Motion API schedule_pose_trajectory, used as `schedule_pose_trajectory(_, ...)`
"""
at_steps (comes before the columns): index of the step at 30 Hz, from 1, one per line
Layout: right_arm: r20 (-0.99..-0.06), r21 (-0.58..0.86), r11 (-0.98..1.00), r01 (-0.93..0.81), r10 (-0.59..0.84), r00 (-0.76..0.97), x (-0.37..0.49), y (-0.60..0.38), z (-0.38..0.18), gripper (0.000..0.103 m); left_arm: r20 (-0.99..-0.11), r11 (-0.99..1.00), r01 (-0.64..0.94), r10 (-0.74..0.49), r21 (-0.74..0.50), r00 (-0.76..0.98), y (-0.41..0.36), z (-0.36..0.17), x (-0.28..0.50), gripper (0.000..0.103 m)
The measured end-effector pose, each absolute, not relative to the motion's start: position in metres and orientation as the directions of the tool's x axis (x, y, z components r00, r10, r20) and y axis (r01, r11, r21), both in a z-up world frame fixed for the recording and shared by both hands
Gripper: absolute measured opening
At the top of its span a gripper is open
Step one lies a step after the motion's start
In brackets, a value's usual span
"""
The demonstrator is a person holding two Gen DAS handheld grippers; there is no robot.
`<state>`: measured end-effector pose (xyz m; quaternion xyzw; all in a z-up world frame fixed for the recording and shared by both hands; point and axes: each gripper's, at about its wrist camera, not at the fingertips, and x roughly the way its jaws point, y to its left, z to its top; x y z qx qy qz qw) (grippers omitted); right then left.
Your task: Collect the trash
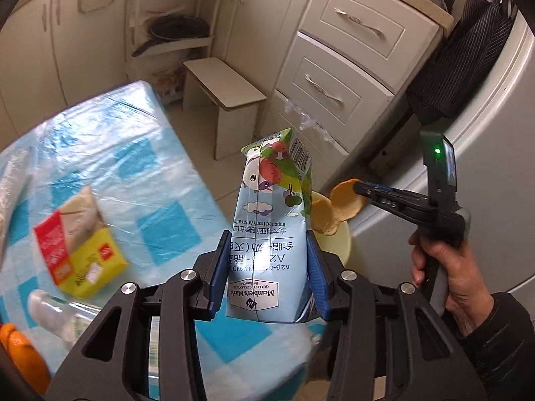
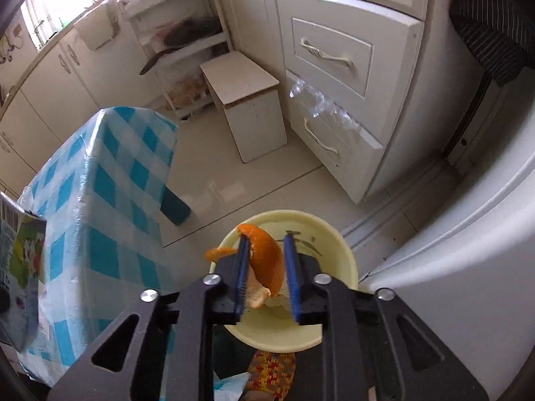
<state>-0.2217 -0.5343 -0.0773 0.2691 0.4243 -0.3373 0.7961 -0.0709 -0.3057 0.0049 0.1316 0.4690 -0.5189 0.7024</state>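
My left gripper (image 1: pixel 267 244) is shut on a blue and green milk carton (image 1: pixel 272 234) and holds it upright above the table's edge. The carton also shows at the left edge of the right wrist view (image 2: pixel 20 267). My right gripper (image 2: pixel 267 244) holds an orange peel (image 2: pixel 265 260) over a pale yellow bin (image 2: pixel 337 257) on the floor; the peel rests against the left pad, with a gap at the right pad. In the left wrist view the right gripper (image 1: pixel 359 189) grips the peel (image 1: pixel 344 200) above the bin (image 1: pixel 341 244).
A table with a blue checked plastic cloth (image 1: pixel 117 167) carries a red and yellow packet (image 1: pixel 77 244), a clear bottle (image 1: pixel 63 314) and an orange (image 1: pixel 20 357). A white stool (image 2: pixel 247 100), drawers (image 2: pixel 334 67) and a white fridge (image 2: pixel 468 267) stand around the bin.
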Motion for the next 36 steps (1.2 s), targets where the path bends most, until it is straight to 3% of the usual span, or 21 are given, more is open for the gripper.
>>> schedule_pose_trajectory(2,-0.836,0.162,0.631,0.758,-0.321,0.446,-0.224,-0.537,-0.067,0.030,-0.806,0.431,0.842,-0.592,-0.325,-0.009,-0.325,-0.008,-0.086,0.040)
schedule_pose_trajectory(10,-0.613,0.328,0.679,0.657,-0.376,0.695,-0.250,-0.522,0.001,0.052,-0.864,0.483,0.807,-0.499,-0.340,-0.065,-0.381,-0.065,-0.125,0.040)
schedule_pose_trajectory(15,-0.489,0.388,0.714,0.583,-0.377,0.787,-0.254,-0.509,0.031,0.058,-0.895,0.528,0.783,-0.438,-0.330,-0.081,-0.426,-0.098,-0.133,0.041)
schedule_pose_trajectory(17,-0.469,0.404,0.715,0.571,-0.375,0.800,-0.253,-0.510,0.037,0.059,-0.909,0.537,0.779,-0.404,-0.324,-0.099,-0.448,-0.112,-0.137,0.048)
schedule_pose_trajectory(19,-0.463,0.422,0.708,0.566,-0.369,0.806,-0.252,-0.513,0.039,0.060,-0.928,0.548,0.786,-0.363,-0.286,-0.084,-0.464,-0.119,-0.142,0.063)
schedule_pose_trajectory(21,-0.462,0.441,0.692,0.571,-0.370,0.806,-0.250,-0.516,0.040,0.064,-0.932,0.544,0.793,-0.355,-0.273,-0.076,-0.471,-0.116,-0.144,0.065)
schedule_pose_trajectory(24,-0.461,0.477,0.669,0.570,-0.363,0.810,-0.251,-0.516,0.043,0.068,-0.919,0.528,0.807,-0.392,-0.266,-0.046,-0.460,-0.097,-0.145,0.078)
schedule_pose_trajectory(29,-0.436,0.480,0.676,0.558,-0.368,0.821,-0.242,-0.502,0.053,0.078,-0.892,0.522,0.833,-0.445,-0.186,0.080,-0.412,-0.053,-0.138,0.083)
schedule_pose_trajectory(36,-0.469,0.351,0.739,0.575,-0.393,0.791,-0.202,-0.455,0.061,0.092,-0.808,0.608,0.794,-0.469,-0.001,0.357,-0.301,0.008,-0.099,0.094)
